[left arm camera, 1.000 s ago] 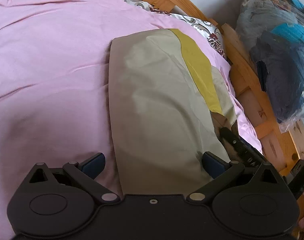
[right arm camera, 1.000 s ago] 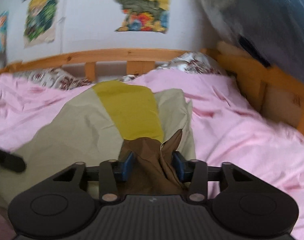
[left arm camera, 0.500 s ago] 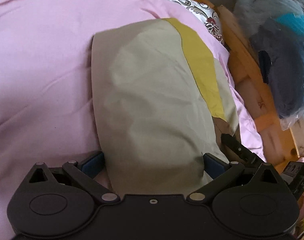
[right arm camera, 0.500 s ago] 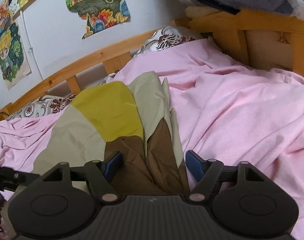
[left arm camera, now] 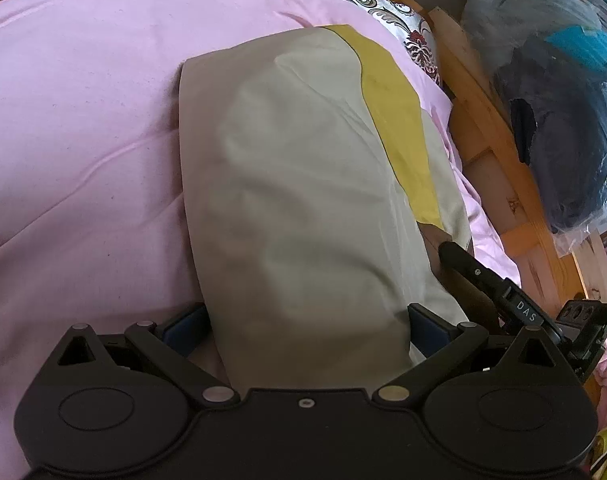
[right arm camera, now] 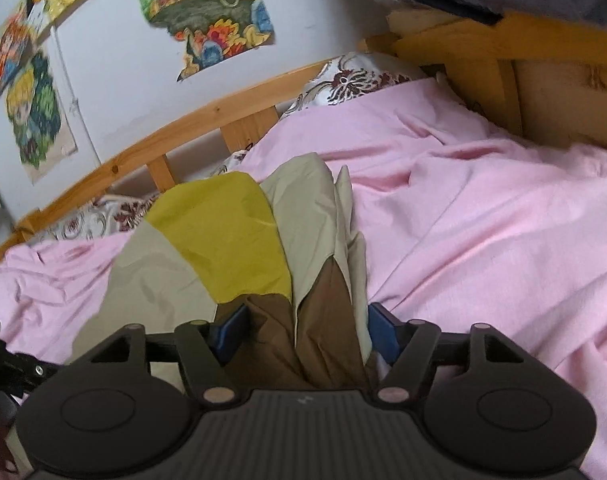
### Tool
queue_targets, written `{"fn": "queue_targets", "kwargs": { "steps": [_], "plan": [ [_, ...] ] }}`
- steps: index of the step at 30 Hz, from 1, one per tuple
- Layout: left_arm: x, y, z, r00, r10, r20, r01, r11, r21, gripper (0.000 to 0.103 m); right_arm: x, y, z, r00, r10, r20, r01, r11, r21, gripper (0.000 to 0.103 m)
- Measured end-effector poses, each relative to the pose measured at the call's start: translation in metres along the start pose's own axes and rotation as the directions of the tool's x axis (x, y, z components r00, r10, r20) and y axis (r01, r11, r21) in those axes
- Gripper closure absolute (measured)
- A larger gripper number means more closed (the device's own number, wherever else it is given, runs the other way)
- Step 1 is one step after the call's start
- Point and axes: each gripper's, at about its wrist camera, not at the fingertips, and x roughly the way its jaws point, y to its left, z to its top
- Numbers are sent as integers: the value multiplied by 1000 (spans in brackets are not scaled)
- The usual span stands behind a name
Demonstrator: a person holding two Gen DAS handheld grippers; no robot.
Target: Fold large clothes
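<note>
A folded beige garment (left arm camera: 303,184) with a yellow panel and a brown part lies on the pink bedsheet (left arm camera: 83,140). My left gripper (left arm camera: 305,326) is open at the garment's near end. The beige cloth fills the whole gap between its blue pads. One black finger of the right gripper (left arm camera: 463,264) rests at the garment's right edge. In the right wrist view my right gripper (right arm camera: 305,332) straddles the brown folds of the garment (right arm camera: 223,240). Its jaws are closing, with the cloth loose between the pads and not pinched.
A wooden bed frame (left arm camera: 487,128) runs along the right, with a patterned pillow (left arm camera: 403,24) at its corner. A clear plastic bag of dark clothes (left arm camera: 563,100) sits beyond the rail. Posters (right arm camera: 211,20) hang on the white wall above the headboard (right arm camera: 183,132).
The right jaws went from pinching the brown fold to standing wide around it, and that gripper rolled. The left gripper slid forward, so the garment's end now fills its jaws.
</note>
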Motion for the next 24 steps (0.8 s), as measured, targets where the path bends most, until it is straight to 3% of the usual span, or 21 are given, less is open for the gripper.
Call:
{"fn": "queue_targets", "kwargs": {
  "steps": [3,5,8,11,13,18,21,24],
  "plan": [
    [-1,1,-2,1000,-2,9,1,1000,4,1,-3,7,-3,1000,-17,0,17,999,-38,46],
    [-2,2,-3,1000,-3,14,3,1000,1,1,-6,21,-5,998,-59,5,59,991,-122,49],
    [-2,2,-5,1000,-4,18,4,1000,-6,1,-6,52,-11,994,-109,27,112,935,-337,53],
    [-3,3,-5,1000,-4,20,4,1000,-14,1,-3,74,-18,989,-141,45,146,872,-467,52],
    [-3,2,-5,1000,0,20,0,1000,-9,1,-2,68,-15,990,-132,39,136,891,-434,49],
    [-2,1,-3,1000,-2,16,2,1000,-5,1,-5,26,1,997,-69,20,71,985,-158,42],
    [-1,1,-2,1000,-3,13,3,1000,0,1,0,3,3,1000,-2,-19,2,1000,-16,43],
    [1,0,-1,1000,1,11,-1,1000,5,1,0,0,-1,1000,6,-18,-6,1000,2,46]
  ]
}}
